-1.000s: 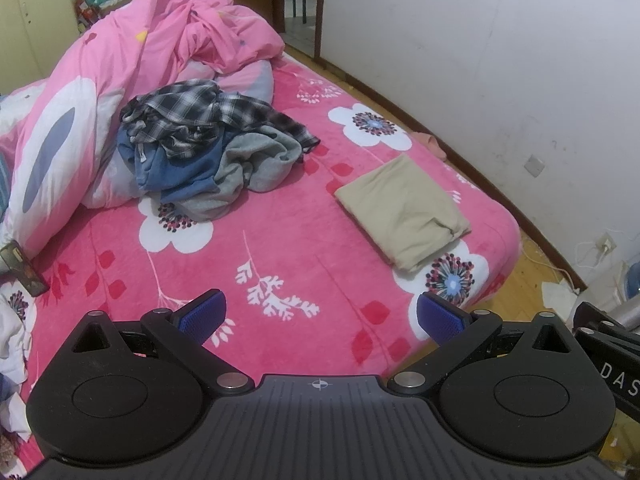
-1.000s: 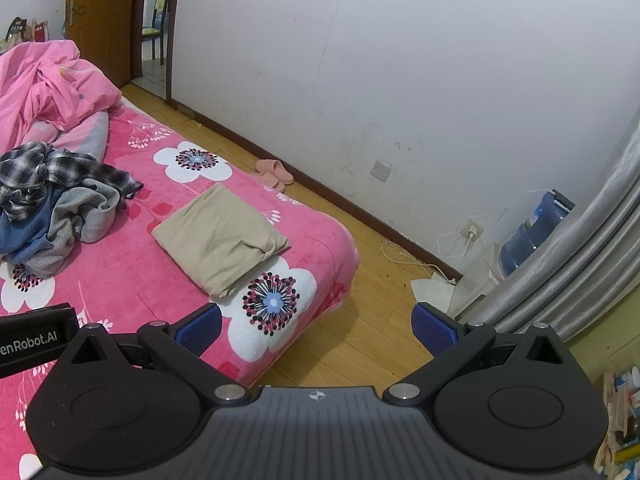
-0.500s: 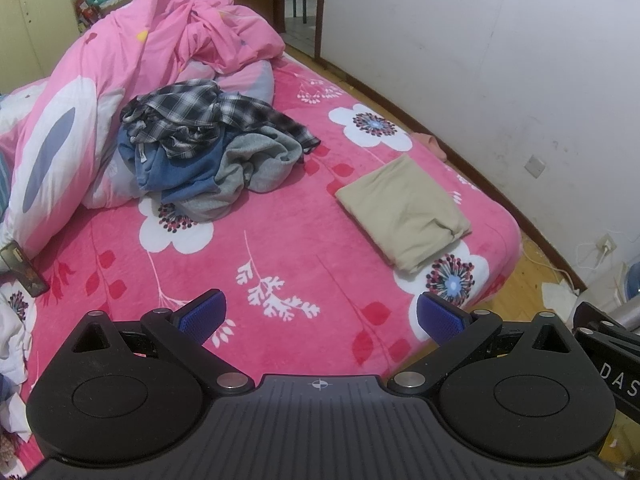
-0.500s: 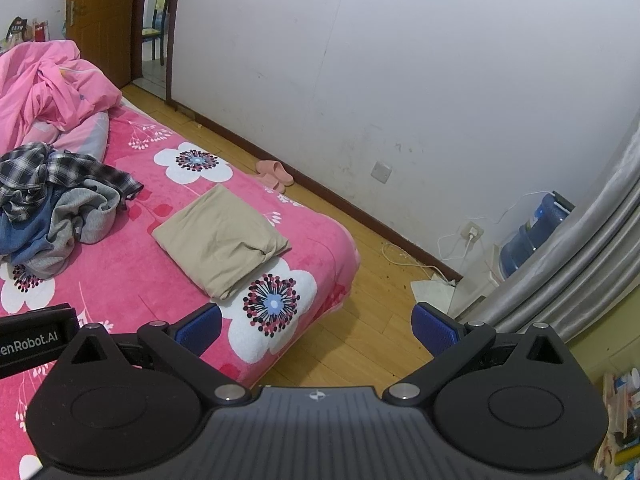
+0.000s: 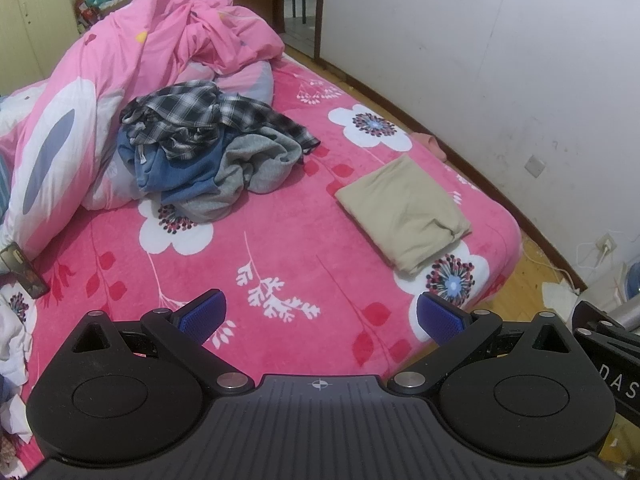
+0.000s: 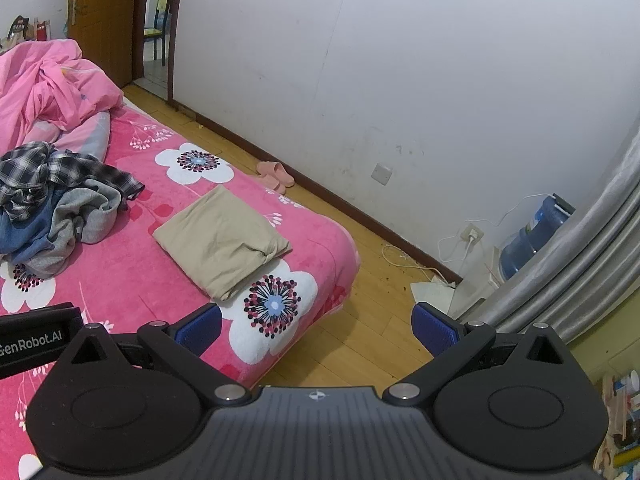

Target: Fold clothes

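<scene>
Blue rubber pads tip both tools, and both stand spread wide with nothing between them: the left hand-held gripper (image 5: 322, 316) hangs over the near part of the bed, the right hand-held gripper (image 6: 317, 326) over the bed's corner and the wooden floor (image 6: 360, 336) beyond it. Neither touches any cloth.

Outward from the left one runs the bright pink plush bedspread with white flowers (image 5: 280, 240). On it, toward the right edge of the bed, lies a beige garment folded into a flat rectangle (image 5: 404, 208) (it looks finished, edges fairly square). Farther back and to the left, well apart from it, sits a rumpled heap of unfolded clothes: a black-and-white plaid shirt (image 5: 192, 120) on top, a blue denim piece (image 5: 180, 168) beneath, and a grey knit garment (image 5: 256, 164) spilling toward the front. Behind the heap a pale pink quilt (image 5: 160, 48) is bunched against the far side. A pair of pink slippers (image 6: 276, 174) rests on the floor by the wall.

As I judge it, one piece is done and the step in hand is the pause between garments. The next move calls for reaching forward to the heap, pinching a single layer, most likely the plaid shirt since it lies uppermost, and drawing it clear onto the open spread in front. The pieces are tangled, so a pull may drag the others along.
</scene>
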A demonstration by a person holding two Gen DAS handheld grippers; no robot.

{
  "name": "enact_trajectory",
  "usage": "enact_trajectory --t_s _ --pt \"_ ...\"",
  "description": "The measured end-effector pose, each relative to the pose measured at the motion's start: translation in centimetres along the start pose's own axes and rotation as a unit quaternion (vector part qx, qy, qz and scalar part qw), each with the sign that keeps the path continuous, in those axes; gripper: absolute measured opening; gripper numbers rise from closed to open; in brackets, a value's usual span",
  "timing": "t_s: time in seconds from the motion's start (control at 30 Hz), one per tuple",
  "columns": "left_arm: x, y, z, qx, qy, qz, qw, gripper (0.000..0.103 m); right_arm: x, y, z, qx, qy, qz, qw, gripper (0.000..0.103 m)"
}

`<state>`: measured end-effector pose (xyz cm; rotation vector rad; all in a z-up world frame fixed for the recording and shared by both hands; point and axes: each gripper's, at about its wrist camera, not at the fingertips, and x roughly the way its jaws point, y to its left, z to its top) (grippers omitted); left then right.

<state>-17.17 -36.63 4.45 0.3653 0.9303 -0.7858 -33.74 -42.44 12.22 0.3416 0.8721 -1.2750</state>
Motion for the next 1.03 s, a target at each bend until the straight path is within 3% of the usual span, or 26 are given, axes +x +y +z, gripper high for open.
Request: enact_trajectory --t_s 1.03 --pt "0.17 0.37 0.01 -0.003 0.003 0.0 1.0 0.102 0.09 0.36 -0.07 -0.001 0.001 -0.001 1.0 0.103"
